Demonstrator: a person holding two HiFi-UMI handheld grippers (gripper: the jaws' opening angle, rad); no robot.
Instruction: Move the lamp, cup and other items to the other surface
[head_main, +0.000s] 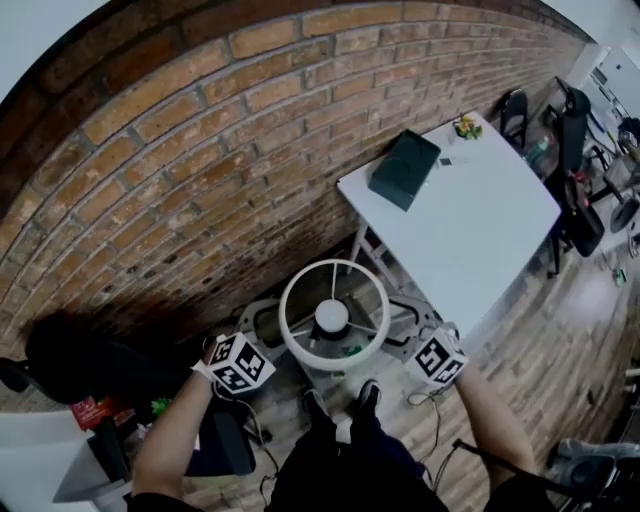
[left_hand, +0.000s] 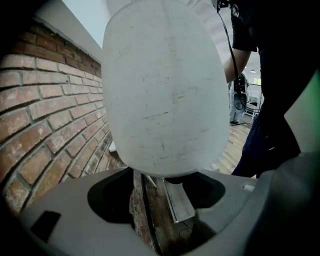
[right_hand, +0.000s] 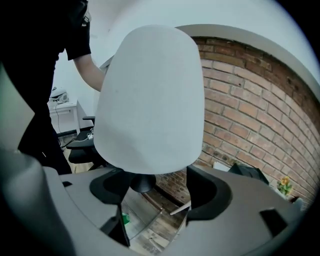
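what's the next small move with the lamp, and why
Probably carry the lamp forward-right to the white table: the left gripper and right gripper cradle it under the shade, jaws apart, and the table has bare room.

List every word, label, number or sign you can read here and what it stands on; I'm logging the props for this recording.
No text is readable in any view.
On the left marker cube and right marker cube: black-and-white square patterns, no letters.
On the red object at the head view's lower left: any print is too small to read.
On the dark green case on the white table: no lettering visible.
On the lamp: nothing, its shade is plain.
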